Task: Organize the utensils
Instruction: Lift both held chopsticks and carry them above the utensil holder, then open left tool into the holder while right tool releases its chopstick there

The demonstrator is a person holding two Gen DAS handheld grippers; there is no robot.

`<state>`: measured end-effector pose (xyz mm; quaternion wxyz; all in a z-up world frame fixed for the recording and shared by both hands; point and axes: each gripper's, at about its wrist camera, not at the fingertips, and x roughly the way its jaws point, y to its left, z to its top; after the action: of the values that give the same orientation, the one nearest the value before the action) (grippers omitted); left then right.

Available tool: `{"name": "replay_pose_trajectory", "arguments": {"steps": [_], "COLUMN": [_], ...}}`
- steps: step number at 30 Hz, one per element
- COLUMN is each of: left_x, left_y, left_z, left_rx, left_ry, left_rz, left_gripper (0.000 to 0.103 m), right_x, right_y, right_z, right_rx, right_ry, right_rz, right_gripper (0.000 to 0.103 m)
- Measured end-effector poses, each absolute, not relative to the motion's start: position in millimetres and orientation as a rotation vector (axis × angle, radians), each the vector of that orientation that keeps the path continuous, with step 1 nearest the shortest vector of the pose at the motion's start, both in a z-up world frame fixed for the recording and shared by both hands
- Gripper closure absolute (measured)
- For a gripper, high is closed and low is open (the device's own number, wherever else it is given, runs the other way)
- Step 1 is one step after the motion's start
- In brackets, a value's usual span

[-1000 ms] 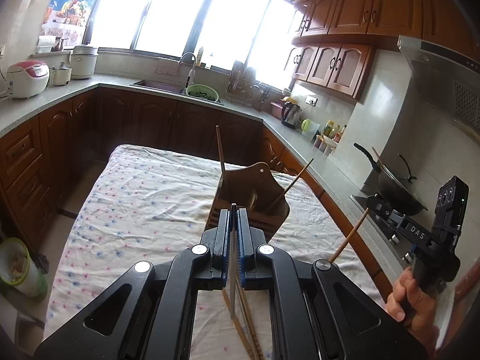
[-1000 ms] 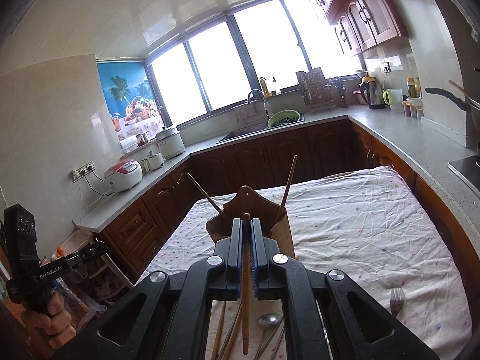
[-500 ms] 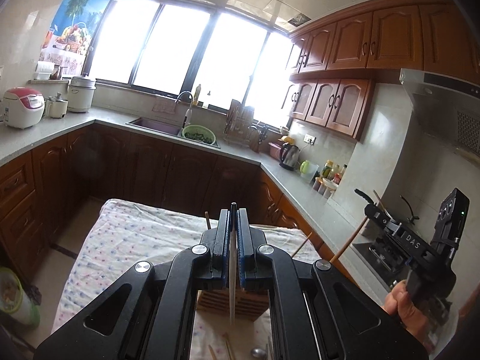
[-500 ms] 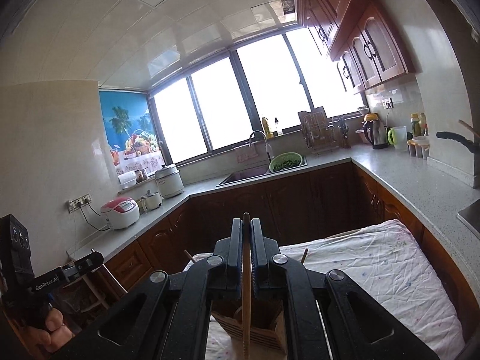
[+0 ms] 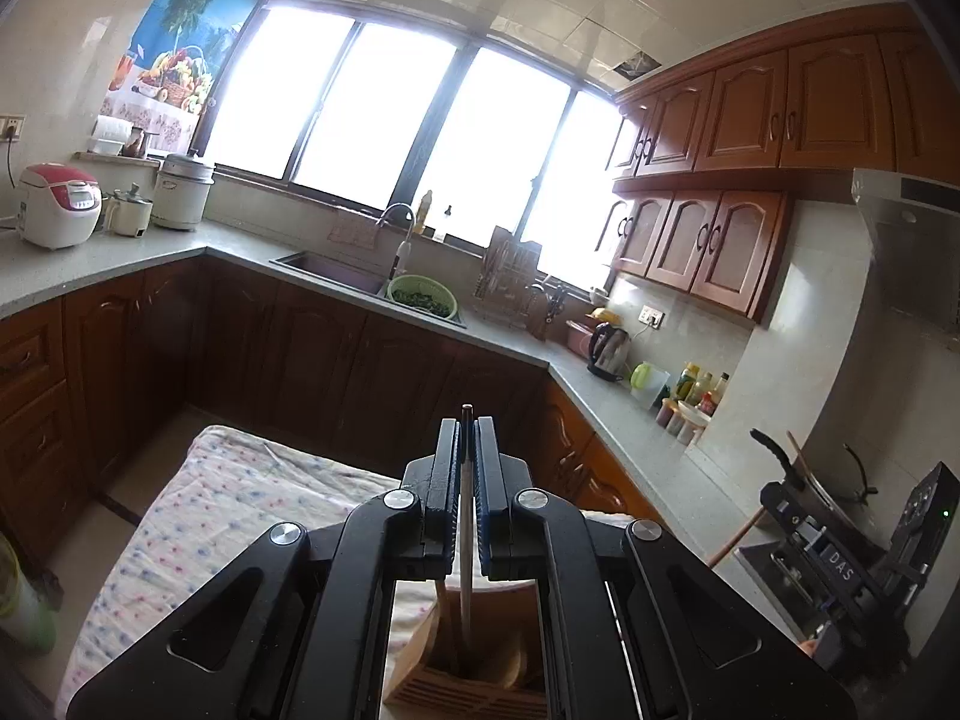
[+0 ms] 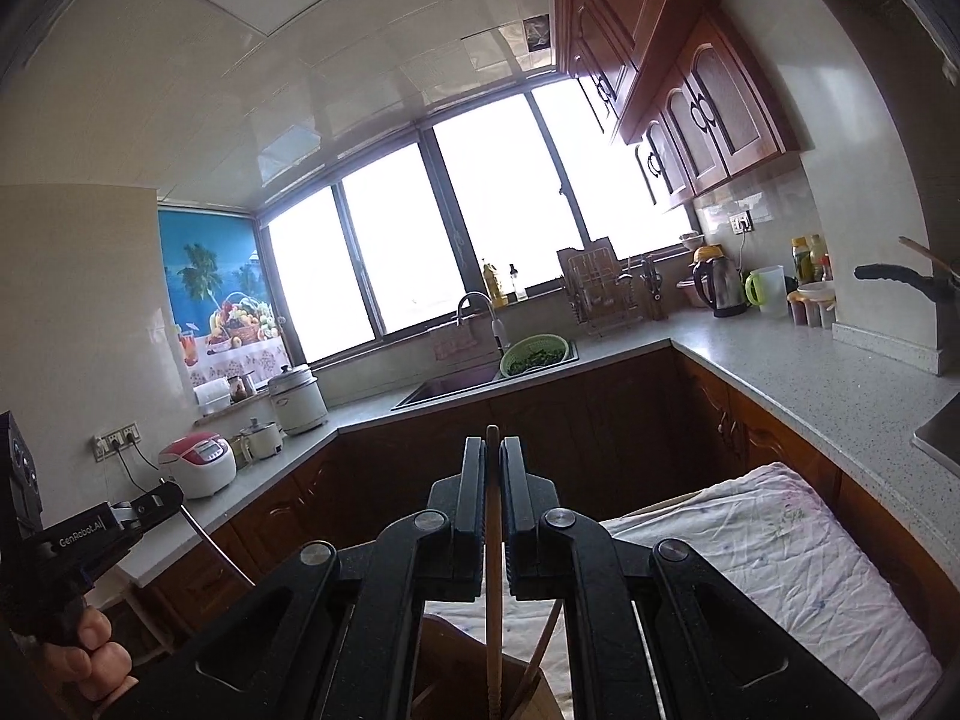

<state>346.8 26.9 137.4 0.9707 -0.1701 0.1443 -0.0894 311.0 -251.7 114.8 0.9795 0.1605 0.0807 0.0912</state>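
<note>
My left gripper (image 5: pixel 467 427) is shut on a thin pale chopstick (image 5: pixel 465 516), which hangs down over the wooden utensil holder (image 5: pixel 474 684) at the bottom of the left wrist view. My right gripper (image 6: pixel 493 445) is shut on a brown wooden chopstick (image 6: pixel 493 546), whose lower end reaches into the same holder (image 6: pixel 528 699). That holder has other chopsticks (image 6: pixel 543 642) in it. Each view shows the other gripper off to one side: the right gripper (image 5: pixel 840 558) with its stick, the left gripper (image 6: pixel 114 525) in a hand (image 6: pixel 90 660).
The holder stands on a table under a floral cloth (image 5: pixel 204 516). Around the table runs a grey counter (image 6: pixel 810 372) with dark wood cabinets, a sink (image 5: pixel 336 270), a green colander (image 5: pixel 423 300), a kettle (image 5: pixel 609 351) and a rice cooker (image 5: pixel 57 210). A wok (image 5: pixel 804 480) sits right.
Both grippers have risen and tipped upward with their chopsticks. The holder has slid to the bottom edge of both views, and the loose utensils on the cloth have dropped out of sight.
</note>
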Motion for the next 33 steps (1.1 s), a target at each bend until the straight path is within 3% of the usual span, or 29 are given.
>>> {"name": "replay_pose_trajectory", "arguments": {"steps": [17,29,33], "left_x": [387,388,386], "left_y": [4,2,3], "left_z": [48,49,51], "left_rx": [-0.344,-0.325,-0.326], "left_ry": [0.432,0.451,0.461], "left_rz": [-0.171,-0.168,-0.173], "left_gripper": [0.099,0.099,0.095], "right_x": [335,339,338], "right_y": [-248,-247,-249], "right_z": [37,38,39], "right_rx": [0.383,0.368,0.371], "right_ry": [0.264,0.305,0.310], "right_rz": [0.138,0.147,0.143], "right_gripper": [0.098,0.097,0.091]}}
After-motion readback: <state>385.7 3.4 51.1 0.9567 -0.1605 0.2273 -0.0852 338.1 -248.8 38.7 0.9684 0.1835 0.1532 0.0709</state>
